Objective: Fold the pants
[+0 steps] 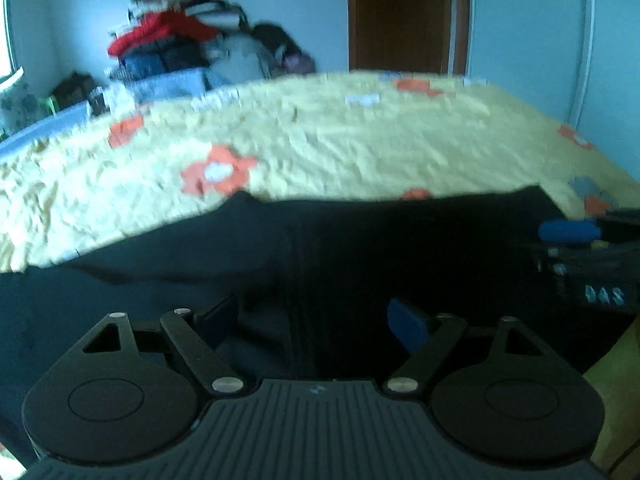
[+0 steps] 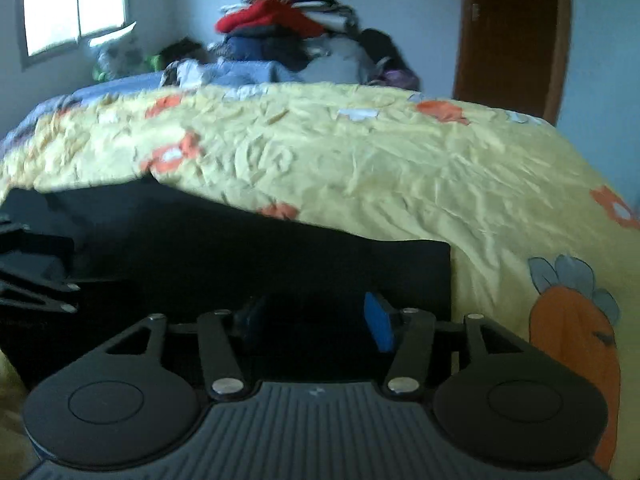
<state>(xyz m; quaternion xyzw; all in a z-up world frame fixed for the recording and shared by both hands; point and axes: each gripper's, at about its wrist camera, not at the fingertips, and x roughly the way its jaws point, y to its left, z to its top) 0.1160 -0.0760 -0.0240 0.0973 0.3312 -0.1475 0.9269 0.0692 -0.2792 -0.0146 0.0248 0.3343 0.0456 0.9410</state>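
Dark navy pants (image 1: 360, 248) lie spread flat on the yellow flowered bedspread (image 1: 320, 140). My left gripper (image 1: 316, 320) is open, low over the pants, with blue pads apart. The right gripper shows at the right edge of the left wrist view (image 1: 580, 256). In the right wrist view the pants (image 2: 200, 248) fill the lower left, with their right edge straight beside the yellow cover (image 2: 400, 160). My right gripper (image 2: 316, 320) is open just above the pants near that edge. The left gripper shows at the left edge of the right wrist view (image 2: 36, 280).
A pile of clothes (image 2: 288, 28) is heaped behind the bed's far side. A brown door (image 2: 512, 36) stands at the back right, a window (image 2: 76, 0) at the back left. The bedspread stretches far beyond the pants.
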